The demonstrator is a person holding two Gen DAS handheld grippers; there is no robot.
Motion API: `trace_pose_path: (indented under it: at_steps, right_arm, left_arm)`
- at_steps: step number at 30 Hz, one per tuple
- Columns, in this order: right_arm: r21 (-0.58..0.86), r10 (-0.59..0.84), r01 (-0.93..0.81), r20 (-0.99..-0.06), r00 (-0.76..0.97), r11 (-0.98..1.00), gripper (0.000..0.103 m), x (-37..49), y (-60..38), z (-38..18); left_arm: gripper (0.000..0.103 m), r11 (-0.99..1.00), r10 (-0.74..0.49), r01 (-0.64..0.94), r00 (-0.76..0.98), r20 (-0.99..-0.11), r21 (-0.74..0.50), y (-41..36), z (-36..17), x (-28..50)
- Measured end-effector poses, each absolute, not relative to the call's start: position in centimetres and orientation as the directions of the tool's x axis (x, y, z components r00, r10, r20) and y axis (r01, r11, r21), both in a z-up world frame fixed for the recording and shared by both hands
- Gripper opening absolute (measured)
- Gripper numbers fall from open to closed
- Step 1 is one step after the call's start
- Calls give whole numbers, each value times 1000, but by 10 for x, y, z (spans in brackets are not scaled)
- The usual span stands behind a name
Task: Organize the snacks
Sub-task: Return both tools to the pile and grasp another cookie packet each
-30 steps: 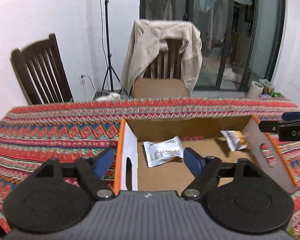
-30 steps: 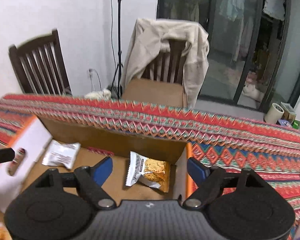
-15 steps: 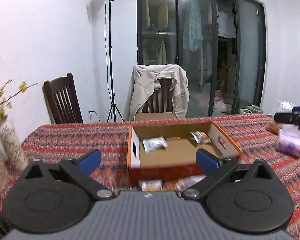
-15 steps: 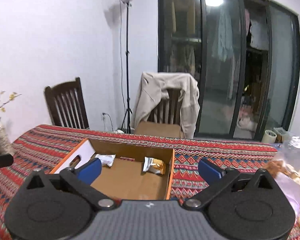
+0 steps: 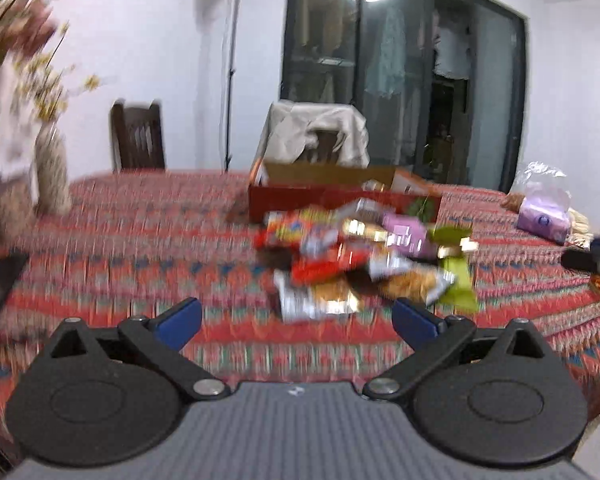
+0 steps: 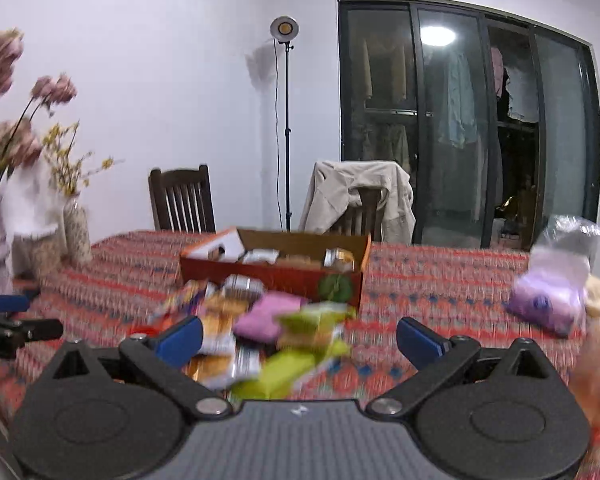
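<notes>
A heap of snack packets [image 5: 364,256] [image 6: 260,332] lies on the patterned tablecloth in front of an open cardboard box [image 5: 336,188] [image 6: 276,268]. Inside the box a few packets [image 6: 338,258] show at the back. My left gripper [image 5: 296,320] is open and empty, back from the heap near the table's front edge. My right gripper [image 6: 298,336] is also open and empty, with the green and pink packets [image 6: 300,340] just beyond its fingers. Both views are blurred by motion. The right gripper's tip [image 5: 592,258] shows at the right edge of the left wrist view; the left gripper's tip [image 6: 16,326] shows at the left edge of the right wrist view.
Vases with flowers [image 5: 50,168] [image 6: 76,232] stand at the table's left. A purple packet in a clear bag [image 5: 544,216] [image 6: 548,304] lies at the right. A dark flat object [image 5: 0,276] rests at the left edge. Two chairs [image 6: 182,200] stand behind the table, one draped with a jacket [image 6: 360,196].
Both grippers have pulled far back from over the box towards the table's near side, and their jaws have widened. The snack heap in front of the box has come into view.
</notes>
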State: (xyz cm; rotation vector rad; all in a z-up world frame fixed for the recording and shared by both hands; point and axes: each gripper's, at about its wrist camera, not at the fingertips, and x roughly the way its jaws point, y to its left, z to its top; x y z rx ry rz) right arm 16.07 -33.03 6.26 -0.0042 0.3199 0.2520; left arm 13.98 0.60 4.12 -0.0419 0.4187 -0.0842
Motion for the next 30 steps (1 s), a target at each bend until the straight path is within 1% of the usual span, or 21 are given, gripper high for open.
trace_pose_path:
  at_steps: [3, 7, 13, 18, 22, 25, 28, 29, 30]
  right_arm:
    - [78, 258, -246, -331, 907, 966, 103, 144, -324, 26]
    - [110, 240, -214, -361, 901, 971, 103, 135, -323, -10]
    - [139, 255, -219, -343, 904, 966, 103, 134, -328, -15]
    - [64, 273, -267, -329, 904, 961, 103, 145, -316, -7]
    - [26, 296, -308, -361, 884, 951, 101, 169, -303, -2]
    - [-13, 337, -369, -379, 862, 929, 95, 190, -287, 6]
    - [-96, 360, -426, -388, 848, 900, 94, 217, -263, 13]
    - [-121, 365, -444, -401, 840, 888, 93, 228, -255, 15]
    - [-137, 375, -468, -426, 823, 873, 90, 241, -248, 15]
  left_arm:
    - [103, 997, -55, 30, 906, -420, -65, 10, 23, 131]
    - [103, 998, -49, 27, 887, -459, -55, 10, 11, 132]
    - [103, 998, -53, 31, 883, -467, -54, 5, 9, 143]
    - [103, 998, -57, 41, 877, -477, -44, -2, 7, 160]
    - [103, 998, -64, 56, 867, -495, -31, -10, 7, 184]
    - [103, 998, -63, 55, 862, -502, -32, -12, 8, 201]
    - [103, 998, -65, 48, 859, -507, -48, -11, 12, 216]
    - [103, 997, -68, 48, 860, -505, -53, -12, 14, 220]
    - [103, 997, -71, 52, 862, -502, -53, -13, 15, 225]
